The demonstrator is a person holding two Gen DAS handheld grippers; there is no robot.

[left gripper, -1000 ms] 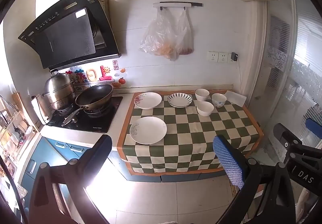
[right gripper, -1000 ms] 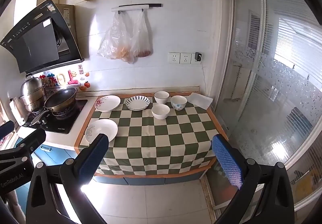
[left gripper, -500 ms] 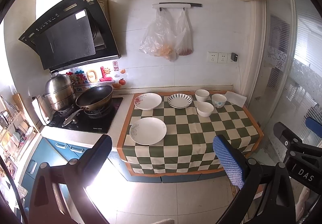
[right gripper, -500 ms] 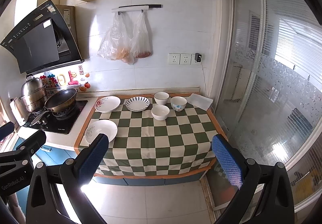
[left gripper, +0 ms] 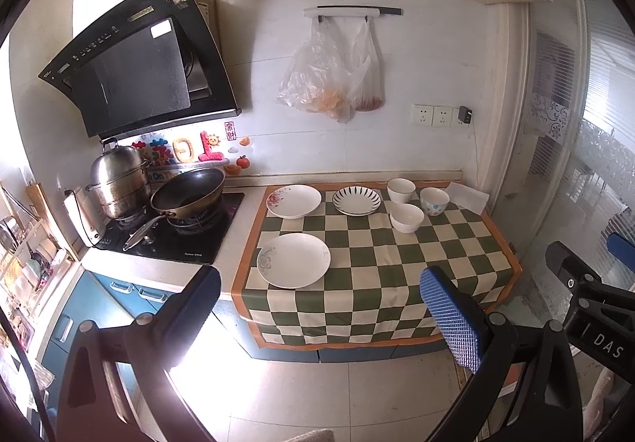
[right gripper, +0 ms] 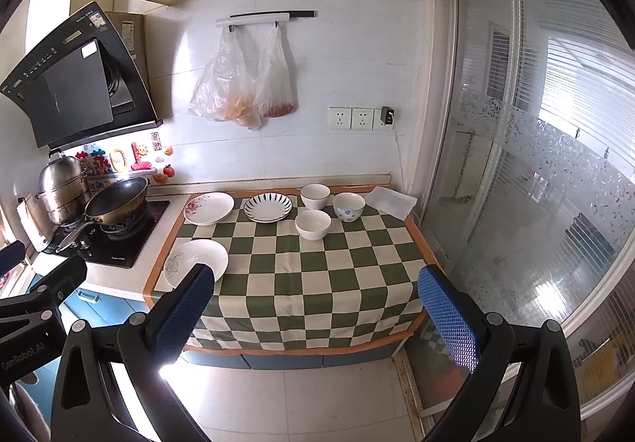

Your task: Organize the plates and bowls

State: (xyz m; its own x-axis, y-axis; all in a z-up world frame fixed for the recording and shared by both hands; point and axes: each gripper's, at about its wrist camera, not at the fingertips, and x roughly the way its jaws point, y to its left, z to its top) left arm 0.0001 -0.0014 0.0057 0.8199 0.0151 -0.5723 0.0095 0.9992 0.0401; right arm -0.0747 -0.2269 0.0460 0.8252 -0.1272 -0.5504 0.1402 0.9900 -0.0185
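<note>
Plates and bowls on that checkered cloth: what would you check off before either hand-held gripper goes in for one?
1. Left hand-held gripper open and empty: ok.
2. Right hand-held gripper open and empty: ok.
3. Three plates lie apart, none stacked: near plate, floral plate, striped plate: ok.
4. Three bowls upright: plain bowl, rear bowl, dotted bowl: ok.
5. Gaps between the bowls wide enough for a finger: cannot tell.
6. Grippers close enough to grasp: not ok, both hang short of the checkered cloth.
</note>
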